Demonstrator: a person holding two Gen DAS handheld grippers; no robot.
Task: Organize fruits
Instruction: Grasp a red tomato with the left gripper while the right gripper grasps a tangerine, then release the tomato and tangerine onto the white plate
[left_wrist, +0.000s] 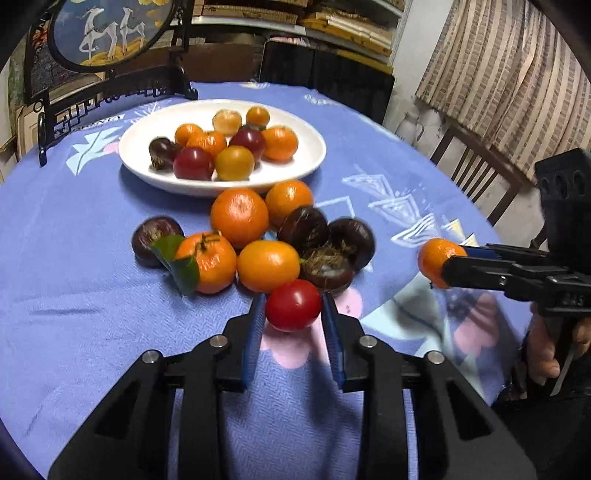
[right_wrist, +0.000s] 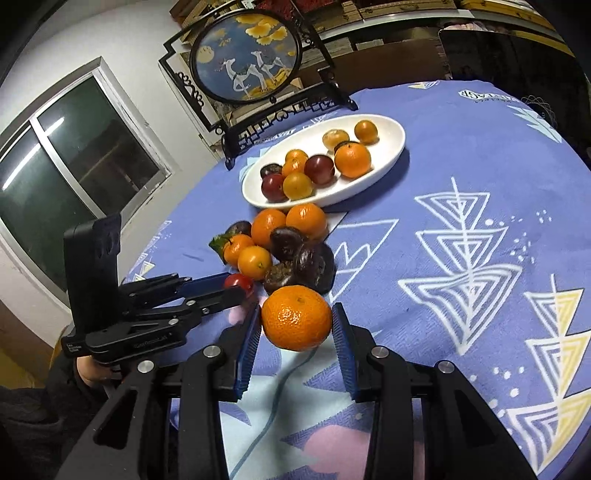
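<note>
While left tool (left_wrist: 293, 306) grips glossy red tomato (left_wrist: 293, 305), right tool (right_wrist: 296, 322) clamps dimpled tangerine (right_wrist: 296, 317).

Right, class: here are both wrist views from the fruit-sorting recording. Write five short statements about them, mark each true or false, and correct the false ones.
1. The left gripper grips a red tomato. True.
2. The right gripper is empty. False: it grips an orange mandarin.
3. The white plate already holds fruit. True.
4. A leafy mandarin lies on the plate. False: it lies in the pile on the blue tablecloth.
5. The tablecloth is plain red. False: it is blue and patterned.
</note>
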